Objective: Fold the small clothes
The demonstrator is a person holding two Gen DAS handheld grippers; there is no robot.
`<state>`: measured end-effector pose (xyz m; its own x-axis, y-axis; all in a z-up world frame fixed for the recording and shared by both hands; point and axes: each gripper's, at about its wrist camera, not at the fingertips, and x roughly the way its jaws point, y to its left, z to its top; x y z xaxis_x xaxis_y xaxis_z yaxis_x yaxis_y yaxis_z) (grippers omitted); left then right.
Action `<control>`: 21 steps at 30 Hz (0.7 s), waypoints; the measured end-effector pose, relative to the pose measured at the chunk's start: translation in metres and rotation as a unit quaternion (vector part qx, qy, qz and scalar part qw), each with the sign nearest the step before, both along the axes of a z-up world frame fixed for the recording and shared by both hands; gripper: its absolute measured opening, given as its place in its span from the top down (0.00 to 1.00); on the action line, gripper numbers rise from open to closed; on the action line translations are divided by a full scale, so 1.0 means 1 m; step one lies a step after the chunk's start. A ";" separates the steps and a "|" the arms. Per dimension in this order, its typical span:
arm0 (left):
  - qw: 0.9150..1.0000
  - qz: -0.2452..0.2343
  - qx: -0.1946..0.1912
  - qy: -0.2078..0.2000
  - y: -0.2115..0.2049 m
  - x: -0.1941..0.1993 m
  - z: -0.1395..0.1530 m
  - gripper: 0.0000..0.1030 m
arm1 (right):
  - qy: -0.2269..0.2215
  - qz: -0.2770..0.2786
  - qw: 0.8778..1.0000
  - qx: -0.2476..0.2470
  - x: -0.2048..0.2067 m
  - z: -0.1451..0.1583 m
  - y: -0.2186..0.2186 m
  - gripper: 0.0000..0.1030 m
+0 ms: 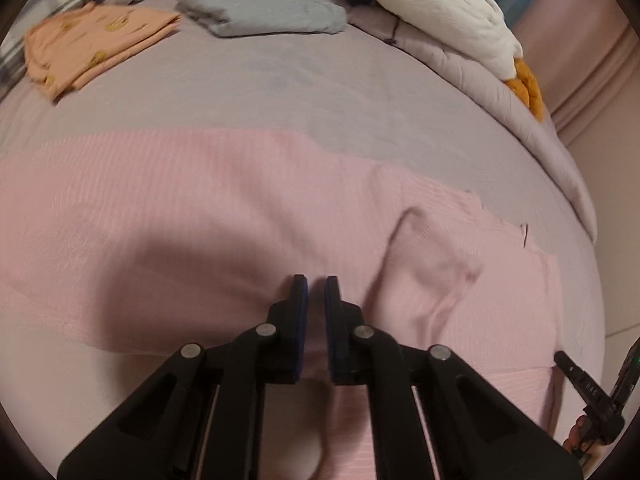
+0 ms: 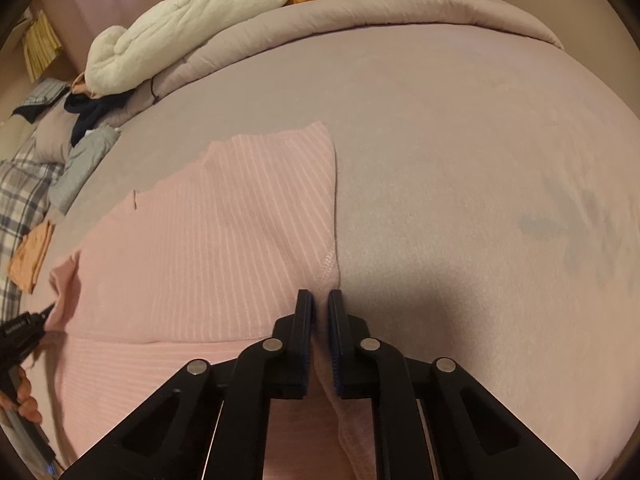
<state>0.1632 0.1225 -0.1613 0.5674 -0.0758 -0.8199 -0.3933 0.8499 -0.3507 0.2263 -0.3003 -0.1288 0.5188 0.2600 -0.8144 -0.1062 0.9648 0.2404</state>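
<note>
Pink ribbed garment lies spread flat on the mauve bedsheet. Right gripper: jaws nearly together, pinching the garment's right hem edge. Left gripper: jaws nearly together, pinching pink fabric mid-garment. Folded orange and grey clothes lie well apart, near the far edge.

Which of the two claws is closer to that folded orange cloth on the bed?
Left. The left claw grips the pink garment on the side toward the orange cloth; the right claw pinches the garment's opposite edge, farther away.
</note>
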 end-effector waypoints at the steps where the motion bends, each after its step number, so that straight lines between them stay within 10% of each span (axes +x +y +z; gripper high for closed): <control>1: 1.000 0.004 -0.016 -0.002 0.004 -0.003 0.000 0.95 | -0.002 -0.001 1.000 0.001 -0.001 0.002 -0.001 0.92; 12: 0.993 -0.098 -0.053 -0.034 -0.054 -0.022 0.044 0.84 | -0.001 -0.002 1.000 -0.012 0.000 0.000 0.003 0.92; 15: 0.993 -0.114 -0.001 -0.027 -0.077 -0.021 0.042 0.42 | -0.002 0.001 1.000 -0.012 0.001 0.001 0.003 0.92; 21: 0.986 -0.131 0.099 -0.024 -0.092 -0.006 0.022 0.38 | -0.002 0.001 1.000 -0.015 0.002 0.002 0.004 0.92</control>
